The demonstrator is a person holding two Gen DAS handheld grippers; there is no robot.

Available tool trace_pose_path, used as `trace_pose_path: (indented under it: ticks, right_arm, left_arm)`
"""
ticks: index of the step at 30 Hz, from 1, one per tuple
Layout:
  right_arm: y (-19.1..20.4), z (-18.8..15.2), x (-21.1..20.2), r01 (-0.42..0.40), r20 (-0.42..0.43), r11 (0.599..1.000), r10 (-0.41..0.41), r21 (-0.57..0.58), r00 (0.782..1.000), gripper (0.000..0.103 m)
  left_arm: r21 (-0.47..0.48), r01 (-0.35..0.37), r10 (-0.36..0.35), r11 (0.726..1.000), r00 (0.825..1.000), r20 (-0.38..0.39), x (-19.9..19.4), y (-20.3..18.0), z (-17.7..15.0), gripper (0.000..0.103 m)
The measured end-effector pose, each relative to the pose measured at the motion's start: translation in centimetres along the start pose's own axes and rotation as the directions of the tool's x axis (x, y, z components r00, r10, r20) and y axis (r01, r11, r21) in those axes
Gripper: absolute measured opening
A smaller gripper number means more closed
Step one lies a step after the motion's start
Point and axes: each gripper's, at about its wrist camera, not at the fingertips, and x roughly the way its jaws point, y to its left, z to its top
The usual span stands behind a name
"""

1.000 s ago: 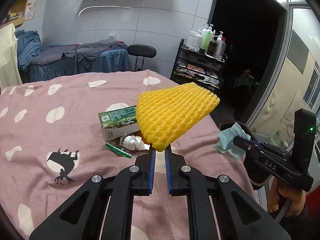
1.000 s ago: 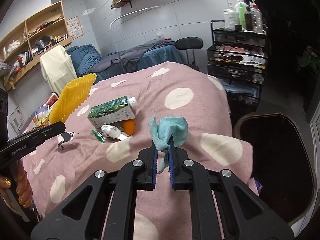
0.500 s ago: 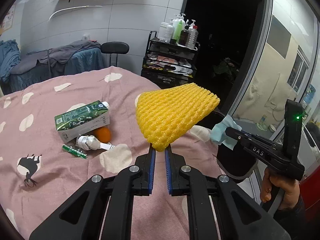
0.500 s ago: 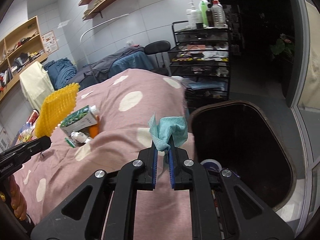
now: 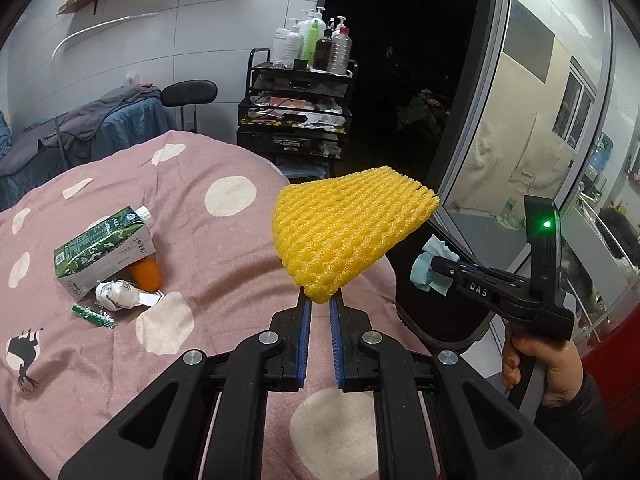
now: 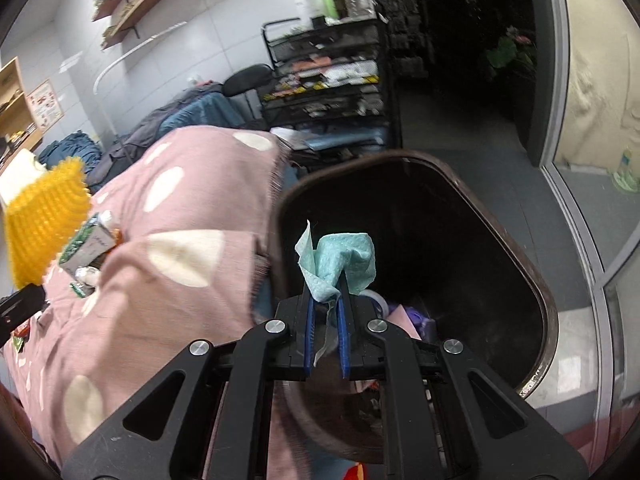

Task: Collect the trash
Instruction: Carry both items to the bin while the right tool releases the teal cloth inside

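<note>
Because the trash is bound for the bin (image 6: 532, 280), both pieces are held clear of the table, each pinched by one corner so that the rest hangs free to drop. The right gripper (image 6: 325, 300) is clamped shut on a teal wipe (image 6: 340, 258), which is poised over the bin's dark mouth; some rubbish is already seen at the bottom. The left gripper (image 5: 319, 308) is closed tight on the narrow end of a yellow foam net (image 5: 348, 236), which is carried above the pink spotted cloth (image 5: 224, 248), short of the bin, near the table's right edge.

More trash is left on the cloth, well apart from both grippers: a green carton (image 5: 104, 252), an orange (image 5: 145, 274) tucked against it, a crumpled paper (image 5: 118, 294) and a small green wrapper (image 5: 93, 315). Nothing is seen between the wipe and the bin. For the net, the right gripper itself is judged the likeliest obstacle, since it is placed between net and bin in the left view. A black trolley (image 5: 298, 120) of bottles is stood beyond the table.
</note>
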Motion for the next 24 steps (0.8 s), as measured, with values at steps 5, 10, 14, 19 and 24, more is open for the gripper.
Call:
trace_pose_path:
  ticks: [5,10,14,19,24]
  right_arm:
    - [-1.6,-0.5,1.5,0.028,-0.029,0.999,-0.027,0.045,0.999,0.012]
    - [-2.7,-1.2,1.9,0.030,-0.036,0.993,-0.026,0.111,0.999,0.066]
    - [-3.1,-1.7,1.6,0.035,-0.041,0.992,-0.031,0.125,0.999,0.068]
    - [-3.3,-1.9,0.7,0.048,-0.017,0.990,-0.046,0.135,0.999,0.071]
    - [-3.9,-2.2,-1.2,0.067,0.030,0.984,-0.073,0.163,0.997,0.078]
  left_arm:
    - [0.026,0.011,-0.011,1.000,1.000,-0.019,1.0,-1.0,0.1,0.010]
    - [0.037,0.032,-0.030,0.999,0.998,-0.047,2.1,-1.7,0.4,0.010]
    - [0.036,0.052,-0.050,0.998,0.996,-0.069,2.9,-2.1,0.4,0.010]
    - [0.058,0.063,-0.059,0.996,0.995,-0.083,3.7,-3.0,0.7,0.010]
    - [0.076,0.087,-0.079,0.993,0.991,-0.104,4.8,-4.0,1.1,0.010]
